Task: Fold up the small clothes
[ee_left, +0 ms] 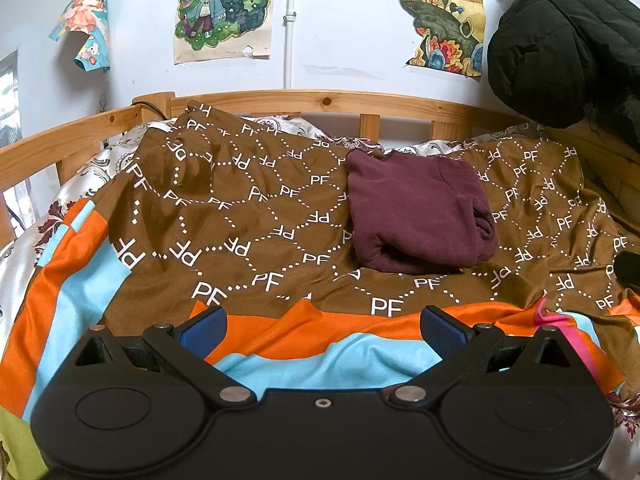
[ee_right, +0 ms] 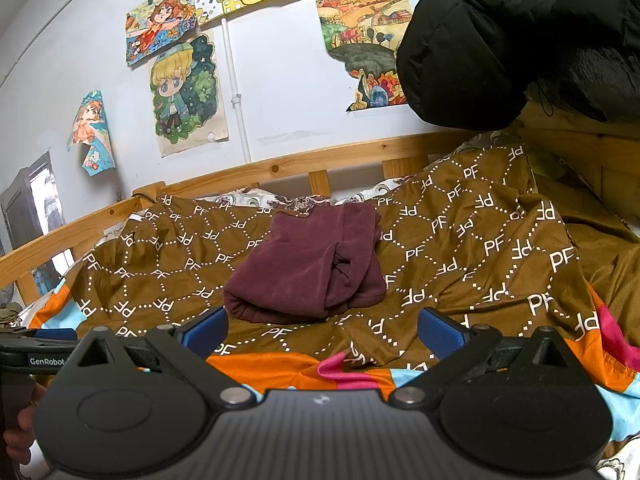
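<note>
One small maroon fleece garment lies on the bed, already gathered into a compact, thick bundle with its layers doubled over and a rolled edge facing the cameras. It rests on a brown satin cloth printed with white "PF" letters and dotted hexagons, roughly in the middle of that cloth. Judging by its shape, the folding of this piece looks finished or nearly so; at most a little squaring-up of the bulging right side seems left. No other small clothes waiting to be folded can be made out.

Both tools sit back from the bundle, touching nothing. The left tool has its blue pads spread wide and holds nothing; the right tool is likewise spread wide and empty.

Under the brown cloth runs an orange, light-blue and pink striped sheet, rumpled near the tools. A pale wooden bed rail closes the far side, a black quilted jacket hangs at the right, and cartoon posters cover the white wall. Nothing lies between the tools and the garment.
</note>
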Available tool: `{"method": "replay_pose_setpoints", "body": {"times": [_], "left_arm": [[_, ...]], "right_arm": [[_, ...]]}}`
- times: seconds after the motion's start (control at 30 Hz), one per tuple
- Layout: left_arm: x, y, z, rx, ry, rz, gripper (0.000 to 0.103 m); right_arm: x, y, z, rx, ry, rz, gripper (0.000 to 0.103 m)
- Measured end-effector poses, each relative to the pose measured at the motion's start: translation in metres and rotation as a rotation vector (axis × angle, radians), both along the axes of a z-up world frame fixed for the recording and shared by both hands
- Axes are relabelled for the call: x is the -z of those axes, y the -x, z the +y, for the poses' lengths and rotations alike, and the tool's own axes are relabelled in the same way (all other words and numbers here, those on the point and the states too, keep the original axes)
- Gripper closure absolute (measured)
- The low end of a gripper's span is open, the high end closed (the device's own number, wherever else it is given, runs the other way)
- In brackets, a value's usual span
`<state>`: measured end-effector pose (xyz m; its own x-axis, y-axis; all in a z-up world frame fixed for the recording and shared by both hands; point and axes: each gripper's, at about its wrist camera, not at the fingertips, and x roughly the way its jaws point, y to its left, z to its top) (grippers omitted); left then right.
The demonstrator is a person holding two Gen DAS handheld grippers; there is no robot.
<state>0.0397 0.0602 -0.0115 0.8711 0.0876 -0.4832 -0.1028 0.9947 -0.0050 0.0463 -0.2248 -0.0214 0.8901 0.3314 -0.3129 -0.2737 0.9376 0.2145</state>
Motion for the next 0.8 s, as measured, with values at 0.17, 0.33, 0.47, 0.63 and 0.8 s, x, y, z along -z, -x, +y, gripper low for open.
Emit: {"method": "replay_pose_setpoints", "body": {"times": [0.17,0.33,0.47,0.63,0.8], "left_arm": [[0.0001,-0.0002,0.0007,0.001,0.0,0.001,0.001],[0.0001,0.0002,-0.0004,0.0,0.001,-0.001,0.001],[-0.0017,-0.0001,-0.0007,-0.024,-0.02,-0.006,0.001],[-0.0025,0.0002,0.0011,-0.038,-0.018,0.001,0.001],[-0.0027,0.0009,0.0006,-0.045,-0.03,-0.004,0.001]], "right_arm": [[0.0,0.0001,0.0003,0.001,0.0,0.001,0.0],[0.0001,0.0001,0.0002,0.001,0.0,0.001,0.0],[0.0003,0.0003,0.001,0.003,-0.001,0.002,0.0],[0.0004,-0.0001,0.0007,0.003,-0.001,0.003,0.0],[0.001,0.0009,0.0019,0.005,-0.002,0.005,0.0]]}}
